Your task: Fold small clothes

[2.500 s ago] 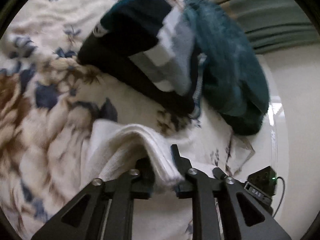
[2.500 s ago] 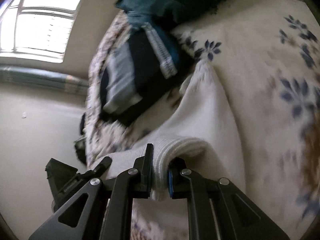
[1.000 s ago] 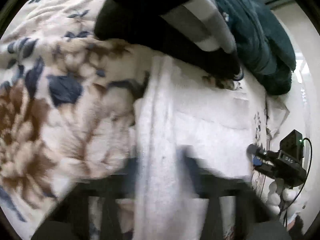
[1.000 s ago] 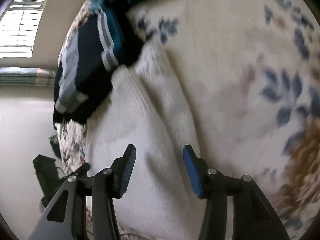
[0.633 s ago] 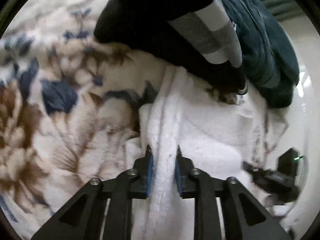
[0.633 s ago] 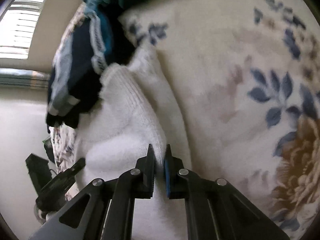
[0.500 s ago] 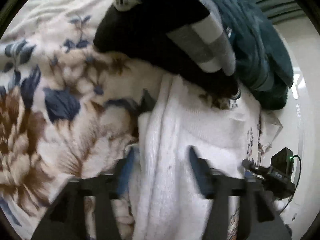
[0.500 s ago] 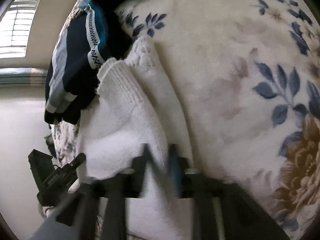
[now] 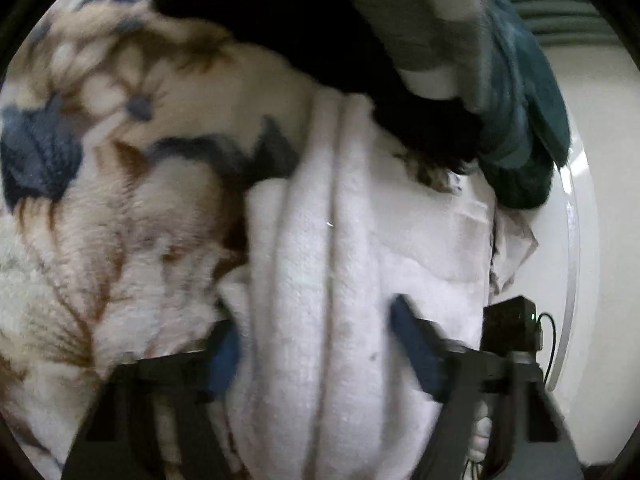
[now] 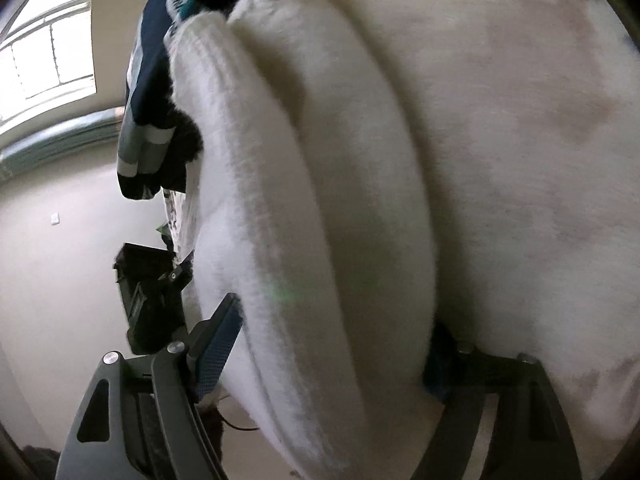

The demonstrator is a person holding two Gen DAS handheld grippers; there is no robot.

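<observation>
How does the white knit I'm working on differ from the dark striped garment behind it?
The white knit is plain, fuzzy and lies in long folded ridges between the open left gripper; the dark striped garment is navy-black with grey and white bands, bunched beyond it. Both rest on the floral blanket, edges touching.

Two cameras look very close at the same soft white knitted cloth from two sides.

The left wrist camera sits just behind its own black gripper with blue pads [image 9: 316,344] and looks forward and down along the white knitted cloth [image 9: 320,280], with the fluffy flowered blanket [image 9: 100,220] to one side and the dark striped clothes pile [image 9: 360,32] at the far end. The right wrist camera is tipped sideways and even closer, so the cloth [image 10: 320,220] fills most of its view, with a bright window [image 10: 44,56] at the far left. Both views share the cloth, the dark pile [image 10: 148,92] and a small black box [image 9: 512,324] beside the bed [image 10: 144,292].
</observation>
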